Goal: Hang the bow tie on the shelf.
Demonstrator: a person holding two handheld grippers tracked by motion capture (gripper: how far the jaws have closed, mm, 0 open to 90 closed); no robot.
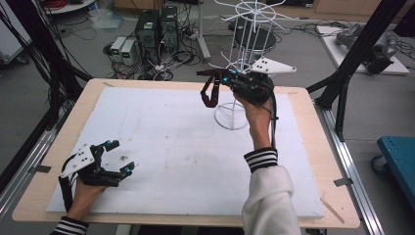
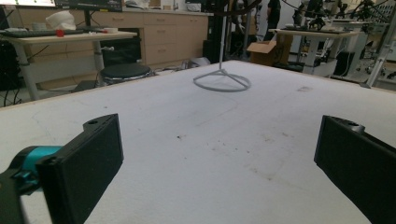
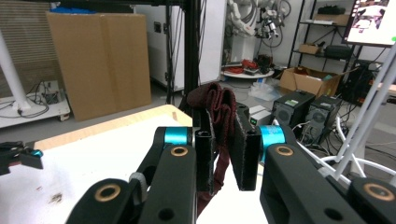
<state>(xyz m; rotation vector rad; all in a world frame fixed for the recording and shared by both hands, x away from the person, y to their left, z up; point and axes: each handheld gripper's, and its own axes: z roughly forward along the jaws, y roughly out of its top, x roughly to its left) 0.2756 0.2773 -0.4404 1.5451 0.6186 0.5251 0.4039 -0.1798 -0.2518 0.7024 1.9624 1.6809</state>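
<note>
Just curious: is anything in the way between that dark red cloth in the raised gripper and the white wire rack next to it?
Nothing visible blocks it. The right gripper holds the dark red cloth right beside the white wire rack, above the table.

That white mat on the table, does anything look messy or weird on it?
Yes. The white mat has dark smudges near its middle, like dirt marks. Nothing is spilled or broken. The dark red cloth dangles from the right tongs beside the white wire rack, which stands upright.
</note>
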